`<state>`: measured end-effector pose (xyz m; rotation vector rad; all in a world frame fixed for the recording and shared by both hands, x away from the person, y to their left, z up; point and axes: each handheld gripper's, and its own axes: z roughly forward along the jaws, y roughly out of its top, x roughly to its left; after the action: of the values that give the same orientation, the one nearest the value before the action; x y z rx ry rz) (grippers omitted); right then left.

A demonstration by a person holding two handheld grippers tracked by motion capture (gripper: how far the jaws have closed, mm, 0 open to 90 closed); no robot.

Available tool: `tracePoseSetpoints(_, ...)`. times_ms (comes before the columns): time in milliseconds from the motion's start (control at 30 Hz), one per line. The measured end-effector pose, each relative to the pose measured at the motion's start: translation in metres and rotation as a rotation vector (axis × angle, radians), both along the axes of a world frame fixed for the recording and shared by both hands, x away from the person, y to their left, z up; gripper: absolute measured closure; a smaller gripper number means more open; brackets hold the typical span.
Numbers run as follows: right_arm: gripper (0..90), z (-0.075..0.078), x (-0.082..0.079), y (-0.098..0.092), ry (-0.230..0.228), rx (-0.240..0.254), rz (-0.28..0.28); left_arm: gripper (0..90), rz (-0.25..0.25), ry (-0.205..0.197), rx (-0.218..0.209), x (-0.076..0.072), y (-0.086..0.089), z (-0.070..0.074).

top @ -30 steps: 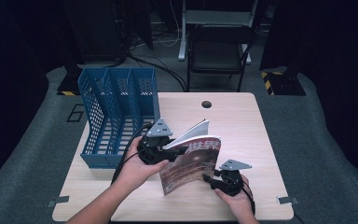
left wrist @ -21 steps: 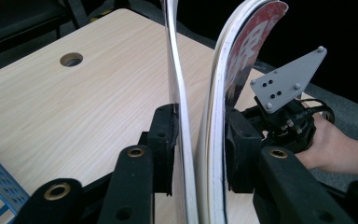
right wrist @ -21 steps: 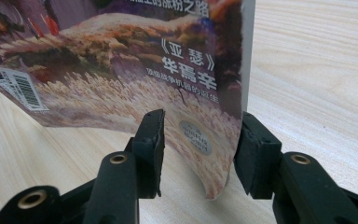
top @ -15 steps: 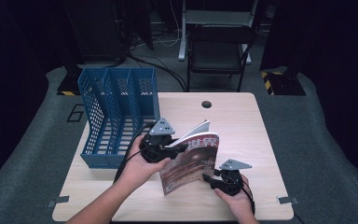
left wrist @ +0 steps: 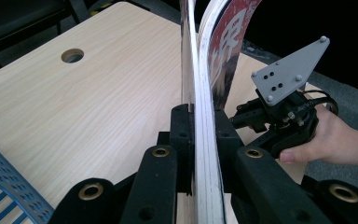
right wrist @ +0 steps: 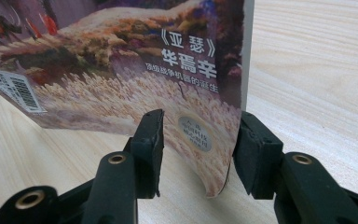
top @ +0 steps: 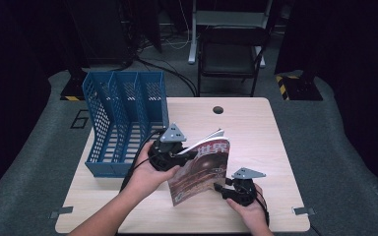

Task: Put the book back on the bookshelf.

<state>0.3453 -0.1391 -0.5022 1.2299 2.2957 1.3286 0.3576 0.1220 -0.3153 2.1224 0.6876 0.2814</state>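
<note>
A magazine with a reddish-brown cover stands on edge, tilted, in the middle of the wooden table. My left gripper meets its upper left edge. Its jaws have just been closing, and in the left gripper view both pads press on the magazine, so it is shut on it. My right gripper sits low at the magazine's lower right corner. In the right gripper view that gripper is open, and the curled corner of the magazine stands between the spread jaws.
A blue mesh file rack with three slots stands at the table's left, just behind my left hand. A cable hole lies near the far edge. A dark chair stands beyond the table.
The left jaws have closed onto the magazine's edge, and the loose white pages that fanned out at its top now lie closer to the cover. Both hands have stayed in place.
</note>
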Motion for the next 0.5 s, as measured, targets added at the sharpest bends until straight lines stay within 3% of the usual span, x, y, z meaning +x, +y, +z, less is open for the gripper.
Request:
tracePoseSetpoints(367,54.7,-0.0013,0.0009,0.0001,0.003,-0.011,-0.006,83.4,-0.005,0.004,0.012,-0.001,-0.002,0.0016)
tracePoseSetpoints(500,55.2,-0.0012,0.0008,0.0003,0.006,-0.011,-0.01,79.5,-0.028,0.036,0.011,0.0016,-0.0025,0.0042)
